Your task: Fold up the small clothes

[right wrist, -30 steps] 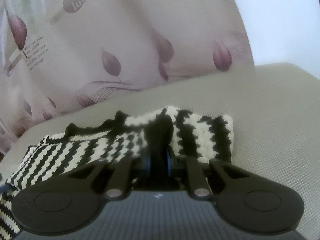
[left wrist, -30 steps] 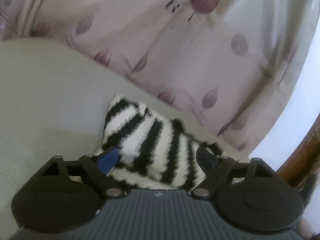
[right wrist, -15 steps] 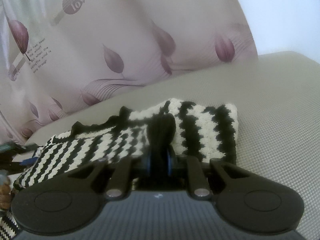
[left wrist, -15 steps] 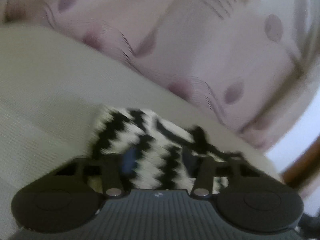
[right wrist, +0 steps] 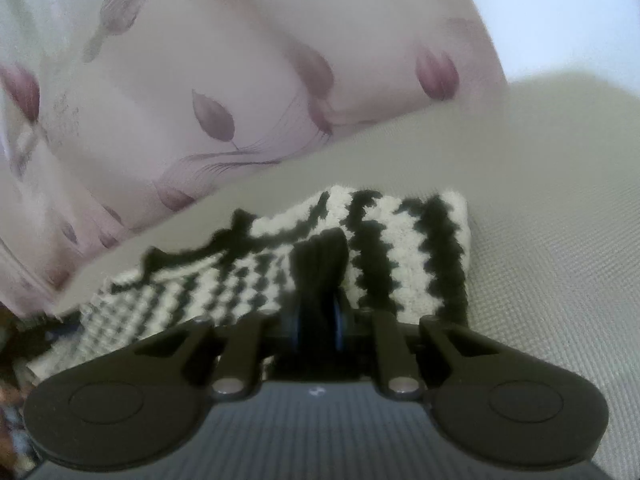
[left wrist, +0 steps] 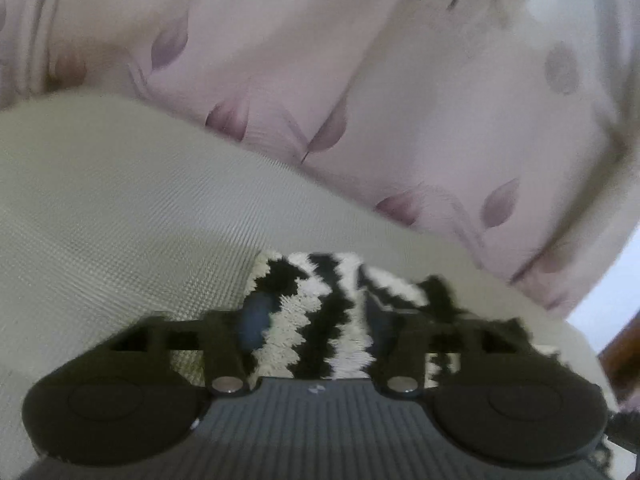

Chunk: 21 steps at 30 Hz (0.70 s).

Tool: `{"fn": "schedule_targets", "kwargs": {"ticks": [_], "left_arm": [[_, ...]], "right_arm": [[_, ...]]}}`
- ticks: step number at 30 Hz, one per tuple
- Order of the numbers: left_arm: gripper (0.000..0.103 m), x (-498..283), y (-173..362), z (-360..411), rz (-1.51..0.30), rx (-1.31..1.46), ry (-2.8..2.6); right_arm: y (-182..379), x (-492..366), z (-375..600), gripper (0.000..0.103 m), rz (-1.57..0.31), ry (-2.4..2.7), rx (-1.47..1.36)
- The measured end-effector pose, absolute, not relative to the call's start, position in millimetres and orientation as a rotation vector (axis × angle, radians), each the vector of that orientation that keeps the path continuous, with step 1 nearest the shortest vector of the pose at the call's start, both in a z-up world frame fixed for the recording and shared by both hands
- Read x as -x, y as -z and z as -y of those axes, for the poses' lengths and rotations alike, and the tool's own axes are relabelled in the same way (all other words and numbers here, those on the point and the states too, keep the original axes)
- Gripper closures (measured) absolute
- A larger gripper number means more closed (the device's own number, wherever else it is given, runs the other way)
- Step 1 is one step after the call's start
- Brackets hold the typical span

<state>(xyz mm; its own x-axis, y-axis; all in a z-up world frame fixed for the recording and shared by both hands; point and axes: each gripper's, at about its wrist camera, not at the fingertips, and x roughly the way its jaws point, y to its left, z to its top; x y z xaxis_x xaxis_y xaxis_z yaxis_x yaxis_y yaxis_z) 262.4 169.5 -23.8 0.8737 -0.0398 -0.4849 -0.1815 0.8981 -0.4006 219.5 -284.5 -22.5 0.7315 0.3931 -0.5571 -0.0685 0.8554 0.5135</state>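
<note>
A small black-and-white zigzag knitted garment lies on a pale grey-green woven surface. In the left wrist view my left gripper is low over one end of it, with the jaws partly apart and knit between the fingers; a firm hold is not evident. In the right wrist view the garment lies flat with its far end folded, and my right gripper is shut on a black edge of the knit.
A pink curtain with purple leaf print hangs close behind the surface in both views. A brown wooden edge shows at the far right of the left wrist view.
My left gripper's jaws have narrowed around the striped knit and it has moved along the garment. My right gripper stays shut on the black edge and has shifted slightly.
</note>
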Motion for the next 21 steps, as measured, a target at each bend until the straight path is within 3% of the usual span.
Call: {"fn": "schedule_targets", "kwargs": {"ticks": [2,7,17,21], "left_arm": [[0.005,-235.7,8.5,-167.2,-0.469,0.424,-0.053],[0.002,-163.5,-4.2,-153.0,-0.505,0.268,0.033],[0.002,-54.5,25.0,-176.2,-0.648,0.411,0.06],[0.009,-33.6,31.2,-182.4,-0.678,0.502,0.095]], "right_arm": [[6.1,-189.2,301.5,0.077,-0.607,-0.252,-0.558],[-2.3,-98.5,329.6,0.037,-0.561,-0.307,-0.556],[22.6,62.2,348.1,0.036,-0.559,-0.229,-0.474],[22.8,79.5,343.8,0.036,-0.57,-0.267,-0.468]]}}
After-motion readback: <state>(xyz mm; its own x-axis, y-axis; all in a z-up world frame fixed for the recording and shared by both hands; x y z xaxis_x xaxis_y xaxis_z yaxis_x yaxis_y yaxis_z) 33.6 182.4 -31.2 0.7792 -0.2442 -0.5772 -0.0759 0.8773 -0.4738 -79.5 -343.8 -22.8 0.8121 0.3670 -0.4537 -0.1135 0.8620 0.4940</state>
